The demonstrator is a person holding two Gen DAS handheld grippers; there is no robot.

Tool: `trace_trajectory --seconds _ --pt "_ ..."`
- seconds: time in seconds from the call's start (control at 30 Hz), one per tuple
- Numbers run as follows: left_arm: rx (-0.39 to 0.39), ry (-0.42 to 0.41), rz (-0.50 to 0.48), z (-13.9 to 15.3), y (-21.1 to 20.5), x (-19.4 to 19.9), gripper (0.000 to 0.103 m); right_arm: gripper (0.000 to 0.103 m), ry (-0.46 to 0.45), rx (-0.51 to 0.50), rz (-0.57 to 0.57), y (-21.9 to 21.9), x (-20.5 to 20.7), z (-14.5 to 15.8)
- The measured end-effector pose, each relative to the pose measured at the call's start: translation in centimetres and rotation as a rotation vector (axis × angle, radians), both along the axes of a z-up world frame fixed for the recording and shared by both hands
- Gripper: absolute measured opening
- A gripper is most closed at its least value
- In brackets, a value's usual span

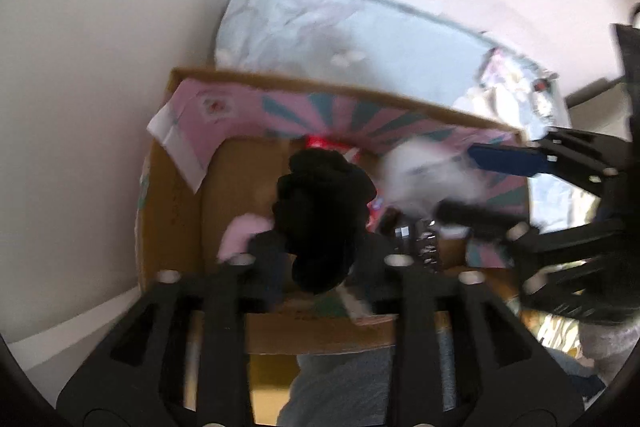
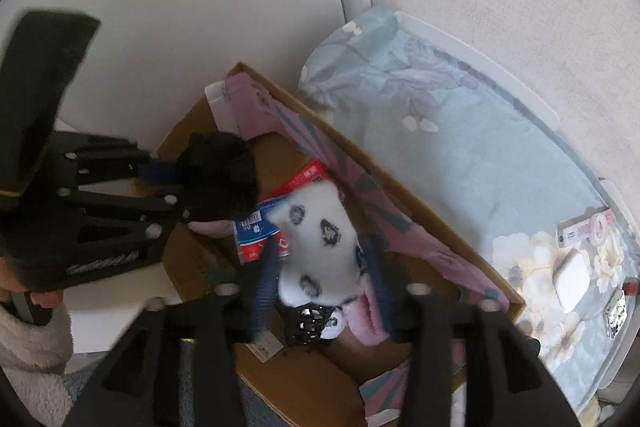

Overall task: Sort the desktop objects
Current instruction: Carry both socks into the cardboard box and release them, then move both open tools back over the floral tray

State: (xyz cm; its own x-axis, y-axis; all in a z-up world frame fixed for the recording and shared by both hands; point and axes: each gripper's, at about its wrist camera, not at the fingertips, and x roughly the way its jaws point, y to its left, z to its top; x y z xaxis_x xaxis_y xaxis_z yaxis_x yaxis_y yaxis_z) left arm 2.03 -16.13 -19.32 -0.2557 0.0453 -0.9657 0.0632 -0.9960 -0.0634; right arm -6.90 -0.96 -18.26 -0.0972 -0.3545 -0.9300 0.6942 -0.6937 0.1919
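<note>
An open cardboard box point(image 2: 400, 183), lined with pink patterned paper, fills the middle of both views. My left gripper point(image 1: 320, 259) points down into it, jaws apart, and a black bundled cloth point(image 1: 324, 211) sits between and just past its fingertips. My right gripper point(image 2: 320, 283) also points down with its blue pads point(image 2: 266, 283) spread. A white soft item with black spots point(image 2: 316, 243) lies between them with a small gap on the right. Under these lie a red and blue toothpaste carton point(image 2: 256, 231), a pink fuzzy item point(image 1: 244, 231) and a black claw clip point(image 2: 308, 323).
The box stands against a white wall on the left. To its right is a table under a pale blue floral cloth point(image 2: 460, 147), with a white case point(image 2: 572, 275), a pink-labelled packet point(image 2: 584, 229) and a metal clip point(image 2: 616, 311). A fleecy sleeve point(image 2: 28, 347) shows at lower left.
</note>
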Motion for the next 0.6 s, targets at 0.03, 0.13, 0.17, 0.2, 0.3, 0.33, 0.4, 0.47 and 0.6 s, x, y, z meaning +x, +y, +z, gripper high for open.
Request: trace_trajectory --seconds 0.03,0.13,0.17,0.2,0.3,0.33,0.4,0.47,0.6 --pt "-0.031 0.012 0.003 0.4 0.2 0.1 0.071 0.058 0.02 0.011 0.002 0.0 0.2 0.1" --pt "-0.15 0.059 -0.004 1.3 0.4 0.3 0.096 0.068 0.055 0.006 -0.015 1.0 0.6 0.5" --pt "-0.141 0.075 -0.006 1.8 0.4 0.3 0.096 0.068 0.057 0.001 -0.026 1.4 0.7 0.6" --pt "-0.123 0.085 -0.006 2.1 0.4 0.4 0.096 0.068 0.056 -0.004 -0.036 1.7 0.7 0.7" --pt "-0.102 0.103 0.006 2.8 0.3 0.3 0.098 0.068 0.035 -0.02 -0.064 2.7 0.8 0.7" --pt "-0.106 0.106 0.007 2.9 0.4 0.2 0.098 0.068 0.031 -0.025 -0.074 3.0 0.8 0.8" --pt "-0.112 0.109 0.004 3.1 0.5 0.2 0.098 0.068 0.029 -0.034 -0.09 3.5 0.7 1.0" --pt "-0.116 0.099 -0.002 3.1 0.9 0.1 0.098 0.068 0.033 -0.041 -0.113 4.0 0.8 1.4" --pt "-0.117 0.109 -0.017 3.5 1.9 0.1 0.098 0.068 0.043 -0.052 -0.146 5.4 0.9 2.2"
